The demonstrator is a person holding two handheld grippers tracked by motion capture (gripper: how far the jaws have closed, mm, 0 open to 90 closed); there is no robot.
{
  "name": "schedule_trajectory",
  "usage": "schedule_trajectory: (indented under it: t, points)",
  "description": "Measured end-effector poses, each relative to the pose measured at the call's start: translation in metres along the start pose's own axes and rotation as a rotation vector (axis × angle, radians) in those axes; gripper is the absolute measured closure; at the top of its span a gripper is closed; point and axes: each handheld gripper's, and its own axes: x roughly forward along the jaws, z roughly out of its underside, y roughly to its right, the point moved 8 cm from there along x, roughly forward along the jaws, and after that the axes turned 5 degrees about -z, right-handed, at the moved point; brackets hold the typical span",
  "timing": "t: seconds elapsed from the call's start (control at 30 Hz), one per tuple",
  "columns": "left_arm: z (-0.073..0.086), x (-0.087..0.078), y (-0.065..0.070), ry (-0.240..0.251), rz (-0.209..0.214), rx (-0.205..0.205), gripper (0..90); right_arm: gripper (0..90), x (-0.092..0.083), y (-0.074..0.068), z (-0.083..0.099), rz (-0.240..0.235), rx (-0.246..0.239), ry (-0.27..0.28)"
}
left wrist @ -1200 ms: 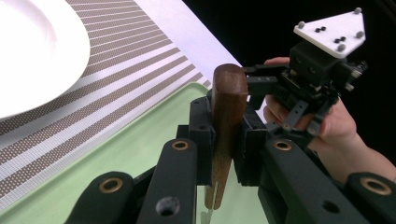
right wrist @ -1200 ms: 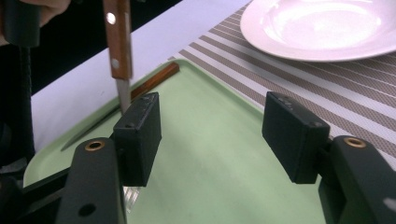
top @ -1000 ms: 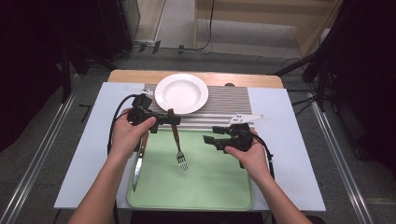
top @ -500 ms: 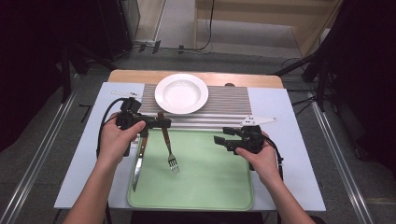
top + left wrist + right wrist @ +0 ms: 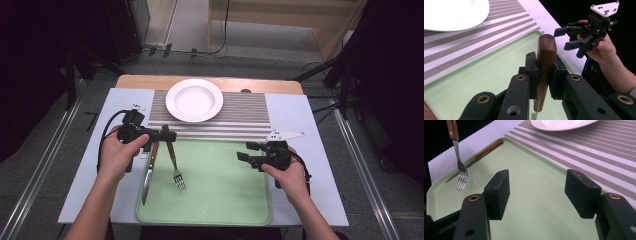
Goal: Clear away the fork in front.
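A white plate (image 5: 194, 100) rests on a striped mat (image 5: 240, 120); a knife (image 5: 148, 172) straddles the green tray's (image 5: 225, 200) left rim.

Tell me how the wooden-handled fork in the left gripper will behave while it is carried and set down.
The fork probably stays stiff: handle and tines hang in one straight line. The left gripper clamps only the wooden handle near its top, so the tines may swing or pivot. Set on the green tray, it should lie flat rather than roll.
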Motion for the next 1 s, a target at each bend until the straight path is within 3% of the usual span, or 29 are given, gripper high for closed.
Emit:
schedule_trajectory:
  t: [0.73,1.0]
  points:
    - [0.021,-0.024,-0.006,-0.018,-0.028,-0.021,79.8,35.6,-0.031,0.003,0.035,0.031,0.024,-0.007]
    - [0.031,-0.021,-0.014,-0.069,-0.050,-0.032,79.8,35.6,-0.040,0.005,0.045,0.044,0.043,-0.005]
